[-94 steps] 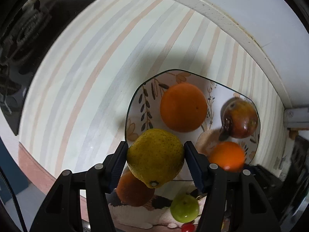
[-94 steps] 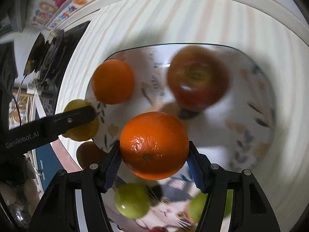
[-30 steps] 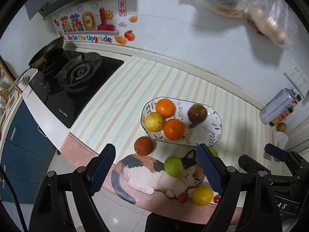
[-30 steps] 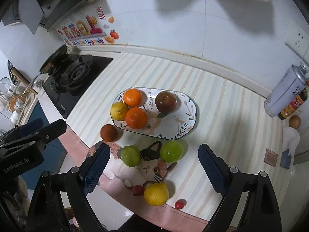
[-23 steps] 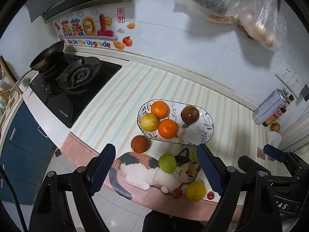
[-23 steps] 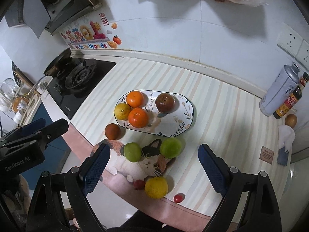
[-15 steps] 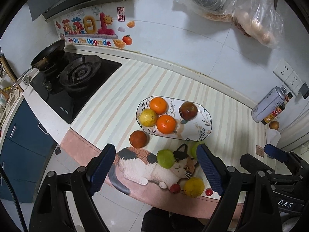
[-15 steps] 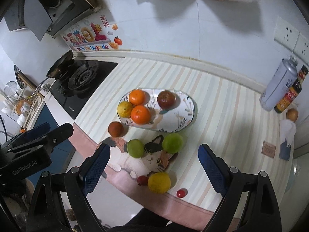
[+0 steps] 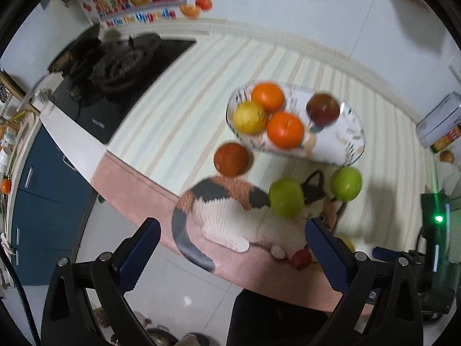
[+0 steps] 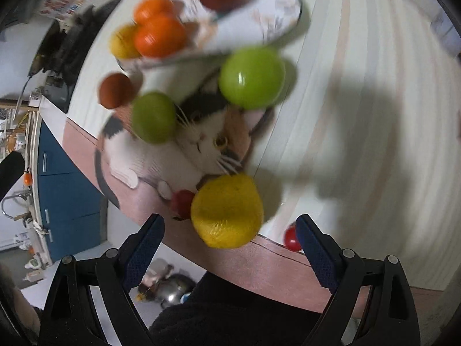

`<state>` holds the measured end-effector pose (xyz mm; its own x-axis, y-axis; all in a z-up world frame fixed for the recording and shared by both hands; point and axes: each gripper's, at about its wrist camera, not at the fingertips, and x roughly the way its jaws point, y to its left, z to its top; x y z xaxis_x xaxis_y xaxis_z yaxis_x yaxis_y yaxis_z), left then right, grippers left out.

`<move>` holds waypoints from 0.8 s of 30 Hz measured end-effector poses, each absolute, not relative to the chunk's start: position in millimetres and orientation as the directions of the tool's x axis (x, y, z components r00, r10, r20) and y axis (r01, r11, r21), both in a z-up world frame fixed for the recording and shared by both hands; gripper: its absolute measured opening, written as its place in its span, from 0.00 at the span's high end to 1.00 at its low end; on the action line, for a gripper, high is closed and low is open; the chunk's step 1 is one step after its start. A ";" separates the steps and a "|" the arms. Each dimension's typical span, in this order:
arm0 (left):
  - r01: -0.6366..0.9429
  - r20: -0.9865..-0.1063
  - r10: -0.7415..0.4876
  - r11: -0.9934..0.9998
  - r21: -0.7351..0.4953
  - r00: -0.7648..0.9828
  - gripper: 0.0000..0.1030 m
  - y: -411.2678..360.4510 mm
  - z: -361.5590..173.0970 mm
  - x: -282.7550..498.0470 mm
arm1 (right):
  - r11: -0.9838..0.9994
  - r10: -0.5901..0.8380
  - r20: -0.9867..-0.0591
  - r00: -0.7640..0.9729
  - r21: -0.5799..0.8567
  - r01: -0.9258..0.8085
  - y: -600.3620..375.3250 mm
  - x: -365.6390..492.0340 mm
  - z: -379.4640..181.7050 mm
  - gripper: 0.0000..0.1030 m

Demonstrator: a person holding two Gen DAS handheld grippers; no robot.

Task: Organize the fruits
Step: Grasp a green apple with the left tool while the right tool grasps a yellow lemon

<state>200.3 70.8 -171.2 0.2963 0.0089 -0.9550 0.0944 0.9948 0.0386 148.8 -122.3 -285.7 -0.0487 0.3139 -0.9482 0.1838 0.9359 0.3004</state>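
Observation:
A patterned oval plate point(image 9: 343, 144) holds two oranges point(image 9: 285, 129), a yellow lemon point(image 9: 249, 117) and a dark red fruit point(image 9: 322, 109). A dark orange fruit point(image 9: 231, 159) lies left of the plate. Two green fruits point(image 9: 285, 198) point(image 9: 345, 184) lie on a cat-shaped mat point(image 9: 230, 210). A yellow lemon point(image 10: 227, 210) lies near the counter's front edge, just ahead of my right gripper point(image 10: 230, 236), which is open and empty. Small red fruits point(image 10: 182, 200) point(image 10: 292, 238) flank it. My left gripper point(image 9: 230, 245) is open and empty, above the counter's front edge.
A gas stove point(image 9: 115, 57) with a pan sits at the far left of the striped counter point(image 9: 178, 109). A spray can and a bottle point(image 9: 440, 129) stand at the right by the wall. Blue cabinets point(image 9: 43, 187) are below the counter.
Both grippers have dropped from high above the counter toward its front edge. The right one now sits close behind the yellow lemon. Both views are motion-blurred.

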 end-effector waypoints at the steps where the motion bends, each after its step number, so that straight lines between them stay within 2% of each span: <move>1: 0.094 -0.959 0.007 0.995 0.035 0.285 0.00 70.9 -176.0 201.7 | 0.936 0.316 -0.946 -0.068 0.299 0.185 -119.3 149.0 -294.6 0.14; 2: 0.090 -0.964 0.009 0.995 0.034 0.266 0.00 70.7 -183.8 204.9 | 0.935 0.322 -0.944 -0.079 0.304 0.182 -116.8 149.3 -300.4 0.18; 4: 0.090 -0.971 -0.002 0.996 0.020 0.240 0.01 68.9 -195.0 211.1 | 0.943 0.304 -0.949 -0.078 0.288 0.169 -112.4 149.2 -309.5 0.35; 7: 0.090 -0.981 -0.042 0.996 -0.025 0.191 0.01 62.3 -214.8 223.6 | 0.950 0.286 -0.957 -0.046 0.276 0.147 -111.7 149.6 -305.3 0.36; 12: 0.032 -0.979 -0.185 0.983 -0.183 0.081 0.01 52.3 -248.1 250.0 | 0.958 0.242 -0.970 -0.001 0.239 0.156 -126.7 155.4 -292.7 0.36; 14: 0.024 -0.978 -0.200 0.980 -0.199 0.056 0.01 45.3 -260.9 259.4 | 0.963 0.220 -0.976 0.000 0.217 0.158 -132.5 159.4 -290.8 0.36; 17: 0.031 -0.974 -0.225 0.974 -0.225 -0.002 0.13 34.6 -283.2 271.2 | 0.965 0.207 -0.978 -0.006 0.203 0.168 -140.3 163.1 -293.1 0.36; 19: 0.051 -0.975 -0.219 0.974 -0.220 -0.024 0.31 27.3 -293.1 274.5 | 0.960 0.217 -0.976 -0.012 0.211 0.181 -143.7 165.1 -295.8 0.36; 20: 0.065 -0.976 -0.214 0.974 -0.216 -0.032 0.35 23.3 -297.2 275.2 | 0.958 0.223 -0.975 -0.013 0.217 0.190 -145.4 165.5 -296.7 0.36; 22: 0.092 -0.979 -0.201 0.975 -0.204 -0.043 0.50 16.5 -302.0 274.2 | 0.952 0.236 -0.972 -0.019 0.227 0.206 -148.9 165.6 -299.8 0.36; 24: 0.114 -0.982 -0.187 0.975 -0.188 -0.024 0.50 13.6 -301.7 270.3 | 0.948 0.246 -0.969 -0.019 0.236 0.214 -151.9 165.1 -302.4 0.36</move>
<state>270.3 13.6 -301.7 -0.0244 -0.1866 -0.9821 0.1144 0.9754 -0.1882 165.1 -151.9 -302.4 -0.0191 0.2460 -0.9691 0.2135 0.9479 0.2364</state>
